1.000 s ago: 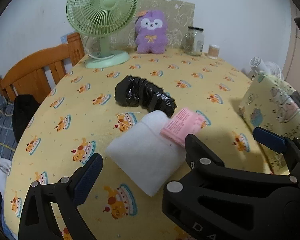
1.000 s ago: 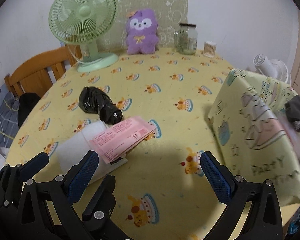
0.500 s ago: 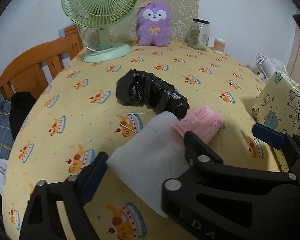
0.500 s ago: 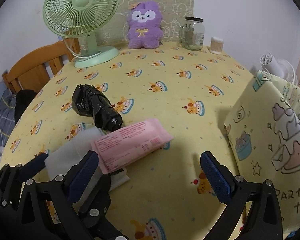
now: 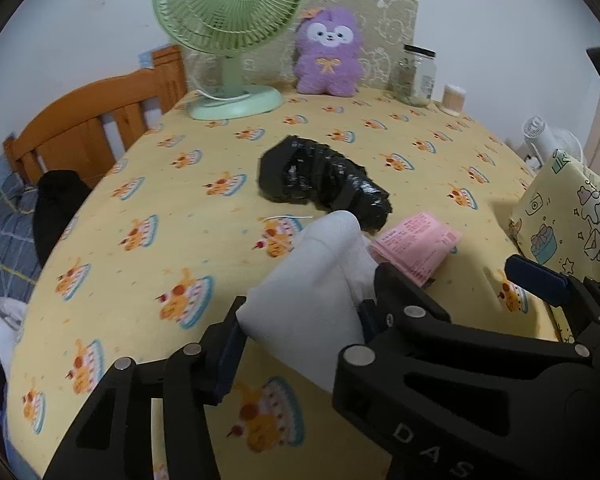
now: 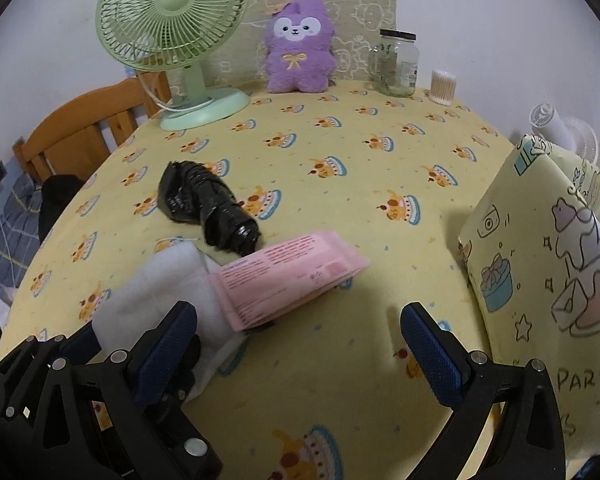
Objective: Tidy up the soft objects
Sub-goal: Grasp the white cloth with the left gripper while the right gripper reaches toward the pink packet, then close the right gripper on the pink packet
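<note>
A white soft folded pad (image 5: 312, 280) lies near the front of the yellow tablecloth (image 5: 180, 220). My left gripper (image 5: 302, 320) has closed on its near end, which bulges up between the fingers. A pink packet (image 5: 414, 246) rests on the pad's far right corner; it also shows in the right wrist view (image 6: 288, 280). A crumpled black plastic bag (image 5: 324, 180) lies just behind. My right gripper (image 6: 296, 340) is open and empty, hovering in front of the pink packet, with the white pad (image 6: 168, 284) to its left.
A yellow party gift bag (image 6: 540, 264) stands at the right edge. At the back are a green fan (image 5: 228, 36), a purple plush (image 5: 326, 52), a glass jar (image 5: 416, 76) and a small cotton-swab tub (image 5: 452, 98). A wooden chair (image 5: 92, 128) stands left of the table.
My left gripper moved forward and closed on the white pad, bunching it up. My right gripper moved forward toward the pink packet and stayed open.
</note>
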{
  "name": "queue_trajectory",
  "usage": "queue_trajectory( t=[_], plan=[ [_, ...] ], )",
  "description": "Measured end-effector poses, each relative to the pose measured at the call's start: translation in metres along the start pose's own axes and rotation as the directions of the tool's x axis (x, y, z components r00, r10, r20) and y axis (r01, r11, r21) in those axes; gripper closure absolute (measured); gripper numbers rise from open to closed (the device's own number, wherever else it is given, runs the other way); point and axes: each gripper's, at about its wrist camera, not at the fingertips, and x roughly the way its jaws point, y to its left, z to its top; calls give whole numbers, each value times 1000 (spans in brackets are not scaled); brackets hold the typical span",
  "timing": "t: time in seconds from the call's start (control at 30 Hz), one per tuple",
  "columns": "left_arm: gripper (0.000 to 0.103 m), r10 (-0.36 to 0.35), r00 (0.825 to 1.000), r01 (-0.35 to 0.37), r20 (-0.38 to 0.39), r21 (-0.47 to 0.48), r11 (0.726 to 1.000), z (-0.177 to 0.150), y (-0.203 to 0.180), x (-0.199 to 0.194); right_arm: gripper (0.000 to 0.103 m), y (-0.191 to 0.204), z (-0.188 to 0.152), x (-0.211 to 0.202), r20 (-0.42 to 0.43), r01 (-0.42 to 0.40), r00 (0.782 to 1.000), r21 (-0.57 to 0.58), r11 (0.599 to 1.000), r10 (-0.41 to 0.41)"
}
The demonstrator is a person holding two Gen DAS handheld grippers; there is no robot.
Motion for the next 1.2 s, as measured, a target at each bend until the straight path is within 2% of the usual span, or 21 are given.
queue_trajectory(
  t=[0.2, 0.33, 0.6, 0.93, 1.0, 1.03, 1.1, 1.2],
  plan=[
    [49, 69, 997, -69, 32, -21, 997, -4, 8, -11, 0, 12, -5, -12, 31, -16, 999, -42, 999, 18],
    [49, 124, 991, -122, 44, -48, 991, 2, 16, -9, 0, 14, 1, -17, 53, 46, 998, -44, 998, -44],
    [48, 139, 990, -139, 27, -25, 990, 21, 18, 12, 1, 3, 15, 2, 27, 67, 997, 28, 997, -68],
    [47, 146, 989, -146, -15, -10, 989, 28, 17, 24, 3, 4, 28, 34, -44, 66, 997, 45, 997, -64],
    [46, 145, 989, -145, -5, 4, 989, 26, 15, 22, 11, 1, 26, 42, -78, 34, 997, 73, 997, -28],
    [45, 140, 990, -140, -8, 6, 990, 25, 15, 22, 15, 0, 25, 41, -68, 40, 997, 74, 996, -35],
    [45, 137, 991, -137, -6, 4, 991, 21, 16, 21, 37, 3, 22, 37, -62, 64, 996, 58, 996, -61],
    [44, 139, 990, -140, 3, 21, 990, 16, 13, 15, 52, 7, 19, 32, -59, 50, 997, 16, 999, -49]
  ],
)
